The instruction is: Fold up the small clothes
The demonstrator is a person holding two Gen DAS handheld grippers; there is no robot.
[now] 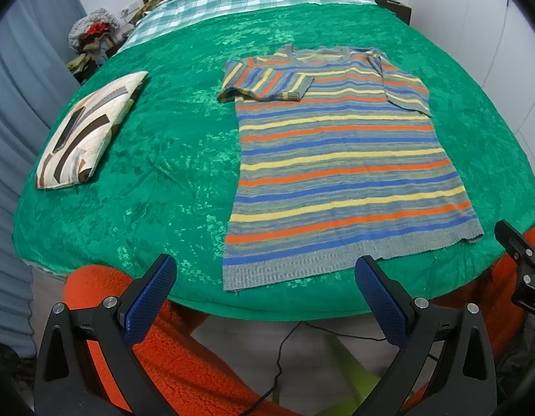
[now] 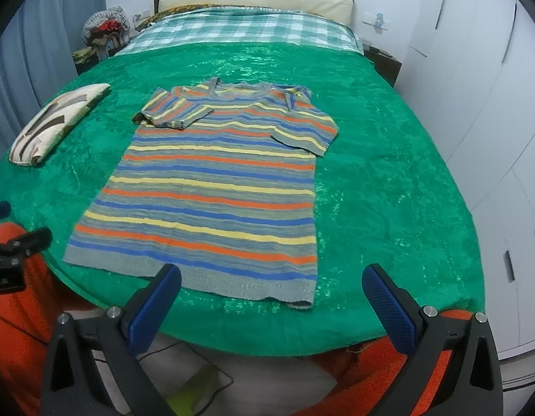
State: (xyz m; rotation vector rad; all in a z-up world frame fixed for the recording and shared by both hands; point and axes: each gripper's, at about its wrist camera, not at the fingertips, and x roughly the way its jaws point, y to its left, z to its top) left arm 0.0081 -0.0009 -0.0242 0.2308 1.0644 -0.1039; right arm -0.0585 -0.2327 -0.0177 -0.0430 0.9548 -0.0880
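1. Fingers of the left gripper and of the right gripper are spread wide and empty, held back from the bed's near edge, probably ready to reach in.
2. Beyond them the striped knit shirt is laid flat on the green bedspread, both sleeves already folded inward.
3. Left of the shirt, a folded patterned cloth is set aside.

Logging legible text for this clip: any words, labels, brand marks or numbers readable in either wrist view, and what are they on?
"DA": white letters cut off by the frame edge, on the right gripper's black body in the left wrist view.
White marking on the left gripper's black body in the right wrist view: too blurred to read.
Striped knit T-shirt, folded patterned cloth: no text.
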